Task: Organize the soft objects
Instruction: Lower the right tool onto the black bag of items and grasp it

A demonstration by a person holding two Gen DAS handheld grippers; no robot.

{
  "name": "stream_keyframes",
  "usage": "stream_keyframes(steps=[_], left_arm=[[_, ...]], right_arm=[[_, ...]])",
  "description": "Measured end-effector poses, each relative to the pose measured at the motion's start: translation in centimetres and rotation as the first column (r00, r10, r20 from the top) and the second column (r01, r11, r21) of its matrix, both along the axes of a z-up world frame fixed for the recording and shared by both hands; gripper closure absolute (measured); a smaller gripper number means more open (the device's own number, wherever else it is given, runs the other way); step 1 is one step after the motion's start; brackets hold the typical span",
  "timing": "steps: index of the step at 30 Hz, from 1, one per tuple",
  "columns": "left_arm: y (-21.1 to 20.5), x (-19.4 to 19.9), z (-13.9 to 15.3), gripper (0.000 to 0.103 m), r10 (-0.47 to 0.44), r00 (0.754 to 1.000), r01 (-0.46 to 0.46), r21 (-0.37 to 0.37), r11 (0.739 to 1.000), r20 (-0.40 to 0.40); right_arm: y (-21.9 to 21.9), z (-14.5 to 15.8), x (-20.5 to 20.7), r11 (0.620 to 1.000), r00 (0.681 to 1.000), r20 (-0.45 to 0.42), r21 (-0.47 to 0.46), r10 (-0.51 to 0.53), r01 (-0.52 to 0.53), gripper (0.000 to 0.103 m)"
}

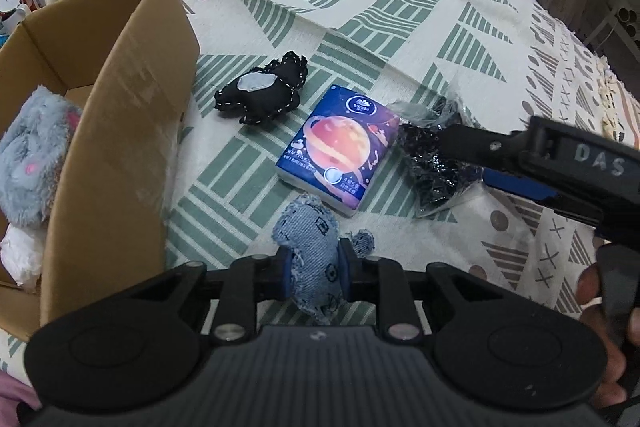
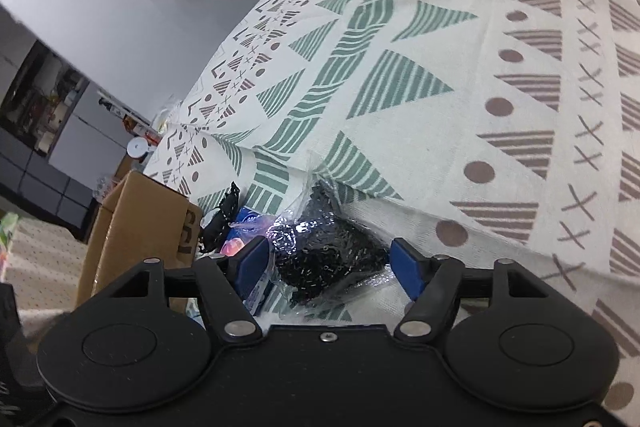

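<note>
A: Partly done, judging by the cardboard box [image 1: 120,131] at nine o'clock in the left wrist view. Already holds a grey plush toy [image 1: 32,155] and something white and crumpled [image 1: 20,259] beneath it.

B: Still out on the patterned bedspread [image 1: 400,7]: black stitched toy [image 1: 260,95] at twelve o'clock, tissue pack [image 1: 332,151] near centre, clear bag of black bits [image 1: 432,163] at three o'clock.

A: Left hand-held gripper [image 1: 314,277] clamped tight on the denim toy [image 1: 312,259], at six o'clock, not yet over the box.

B: Right hand-held gripper [image 2: 328,267] spread wide, blue pads either side of the bag of black bits, not visibly pressing. Probably next to close.

A: Four items left to box, then.
</note>
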State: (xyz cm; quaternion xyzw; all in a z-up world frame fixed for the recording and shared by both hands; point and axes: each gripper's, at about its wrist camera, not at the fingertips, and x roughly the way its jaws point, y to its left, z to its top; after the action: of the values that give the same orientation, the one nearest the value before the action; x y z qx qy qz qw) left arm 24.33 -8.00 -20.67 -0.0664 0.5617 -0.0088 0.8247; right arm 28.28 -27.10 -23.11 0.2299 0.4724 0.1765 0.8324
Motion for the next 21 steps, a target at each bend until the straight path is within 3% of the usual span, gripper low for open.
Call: stream_keyframes(steps=[5, 7, 12, 21], left_arm=[[0.3, -0.3, 0.5, 0.082, 0.005, 1.000, -0.005, -0.007, 1.000, 0.012], [0.5, -0.5, 0.8, 0.082, 0.008, 1.000, -0.008, -0.011, 1.000, 0.023], [1.1, -1.0, 2.1, 0.082, 0.018, 0.998, -0.017, -0.022, 1.000, 0.060], [1.8, -2.4, 4.7, 0.082, 0.021, 0.991, -0.013, -0.059, 0.998, 0.135]], right_arm=[[1.8, 0.1, -0.3, 0.994, 0.997, 0.045, -0.095, 0.057, -0.052, 0.028], [2.1, 0.0, -0.5, 0.990, 0.996, 0.059, -0.126, 0.067, -0.059, 0.033], [2.1, 0.6, -0.8, 0.988, 0.995, 0.077, -0.142, 0.066, -0.055, 0.062], [2.2, 2.9, -2.9, 0.985, 0.994, 0.096, -0.168, 0.047, -0.030, 0.069]])
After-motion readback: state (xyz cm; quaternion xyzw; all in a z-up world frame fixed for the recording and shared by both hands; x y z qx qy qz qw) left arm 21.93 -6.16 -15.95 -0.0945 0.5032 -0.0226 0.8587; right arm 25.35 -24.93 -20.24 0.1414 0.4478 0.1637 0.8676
